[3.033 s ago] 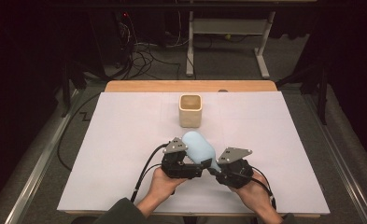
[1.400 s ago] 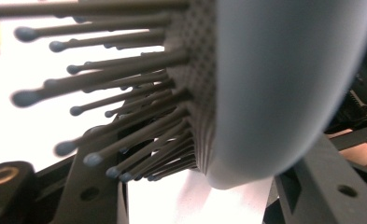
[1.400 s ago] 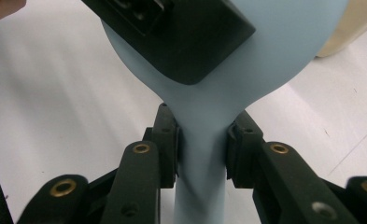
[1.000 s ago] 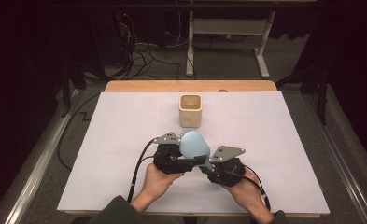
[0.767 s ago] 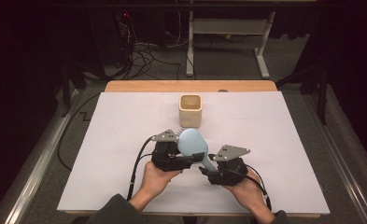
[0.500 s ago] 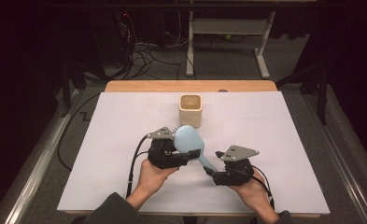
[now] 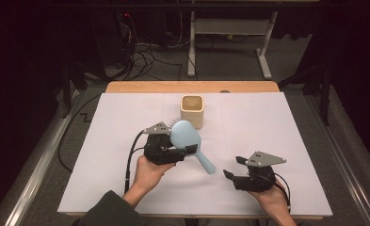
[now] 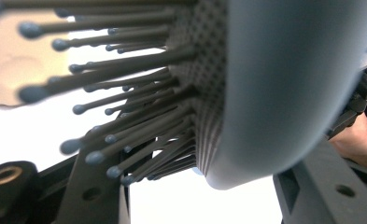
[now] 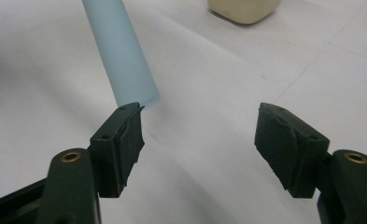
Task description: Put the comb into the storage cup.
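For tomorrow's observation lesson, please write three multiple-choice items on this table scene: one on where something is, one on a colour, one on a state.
1. Where does the cup stand?
A. on the far middle of the table
B. at the near right corner
C. on the floor

2. What colour is the hairbrush?
A. red
B. light blue
C. green

3. How is the right gripper?
A. shut on the brush handle
B. shut on the cup
C. open, holding nothing

Answers:
1 A, the cup sits beyond both hands, near the far edge of the white table cover.
2 B, its back and handle are pale blue.
3 C, in the right gripper view the jaws stand wide apart, with the handle end just past one jaw; the left gripper holds the brush by its head.
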The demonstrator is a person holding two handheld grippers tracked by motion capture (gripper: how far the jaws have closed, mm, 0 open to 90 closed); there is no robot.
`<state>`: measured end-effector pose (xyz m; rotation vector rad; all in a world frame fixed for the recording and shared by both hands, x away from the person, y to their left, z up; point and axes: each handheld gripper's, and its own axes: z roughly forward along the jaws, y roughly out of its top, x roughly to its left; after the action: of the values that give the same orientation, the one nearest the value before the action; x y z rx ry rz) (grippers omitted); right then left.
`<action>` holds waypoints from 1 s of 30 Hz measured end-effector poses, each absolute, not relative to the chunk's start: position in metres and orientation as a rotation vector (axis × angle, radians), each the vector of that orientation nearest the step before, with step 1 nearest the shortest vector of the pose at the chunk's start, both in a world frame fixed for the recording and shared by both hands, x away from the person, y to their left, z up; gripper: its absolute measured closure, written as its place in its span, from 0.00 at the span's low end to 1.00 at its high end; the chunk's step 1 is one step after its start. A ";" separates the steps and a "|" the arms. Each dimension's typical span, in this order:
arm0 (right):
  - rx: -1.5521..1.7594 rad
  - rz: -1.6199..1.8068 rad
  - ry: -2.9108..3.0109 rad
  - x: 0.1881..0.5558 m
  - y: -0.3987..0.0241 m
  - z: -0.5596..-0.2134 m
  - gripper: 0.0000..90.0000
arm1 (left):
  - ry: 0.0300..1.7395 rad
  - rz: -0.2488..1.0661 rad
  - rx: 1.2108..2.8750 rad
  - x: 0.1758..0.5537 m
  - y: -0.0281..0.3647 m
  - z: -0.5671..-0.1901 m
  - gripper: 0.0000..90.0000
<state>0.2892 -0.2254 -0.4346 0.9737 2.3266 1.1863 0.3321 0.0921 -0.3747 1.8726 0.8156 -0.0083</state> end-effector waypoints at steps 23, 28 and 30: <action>1.135 1.305 2.114 0.271 -0.294 -0.448 0.35 | 0.847 0.050 1.838 0.346 0.110 -0.351 0.59; 1.158 1.350 2.073 0.268 -0.304 -0.453 0.31 | 0.860 0.064 1.828 0.351 0.115 -0.345 0.59; 1.166 1.352 2.057 0.265 -0.307 -0.455 0.31 | 0.865 0.074 1.826 0.352 0.117 -0.342 0.59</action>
<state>0.2654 -0.3065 -0.4554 1.1663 2.0568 1.3521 0.3523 0.1165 -0.3425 1.8259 0.8649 0.0737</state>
